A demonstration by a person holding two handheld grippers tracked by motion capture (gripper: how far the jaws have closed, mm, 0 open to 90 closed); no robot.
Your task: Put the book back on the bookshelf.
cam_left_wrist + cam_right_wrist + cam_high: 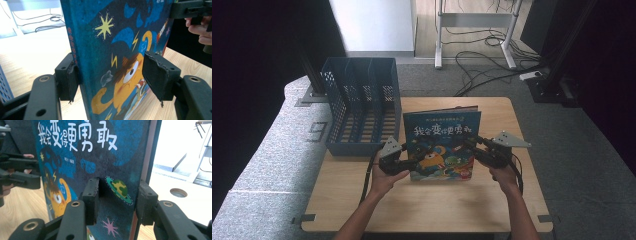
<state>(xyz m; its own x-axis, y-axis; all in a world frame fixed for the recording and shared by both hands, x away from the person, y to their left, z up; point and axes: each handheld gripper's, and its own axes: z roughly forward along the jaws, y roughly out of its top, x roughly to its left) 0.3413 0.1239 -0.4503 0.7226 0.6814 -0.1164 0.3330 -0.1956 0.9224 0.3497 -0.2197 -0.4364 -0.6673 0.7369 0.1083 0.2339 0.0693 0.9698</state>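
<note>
Book (443,145) stood upright on counter (427,205), beside rack (362,107). Left tool (409,162) straddled spine edge, 1 pad touching, other clear: steadying only. Right tool (473,146) spread around opposite edge, no pinch. Likely staging for rack insertion.

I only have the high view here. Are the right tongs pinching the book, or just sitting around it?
Observer: Just around it. In the right gripper view the right tongs straddle the book at its page edge, and a dark gap shows between the front pad and the cover.
Operator: And the left tongs?
Observer: The left tongs straddle the spine, with the back pad lying against it. I cannot tell whether the other pad presses on the cover.
</note>
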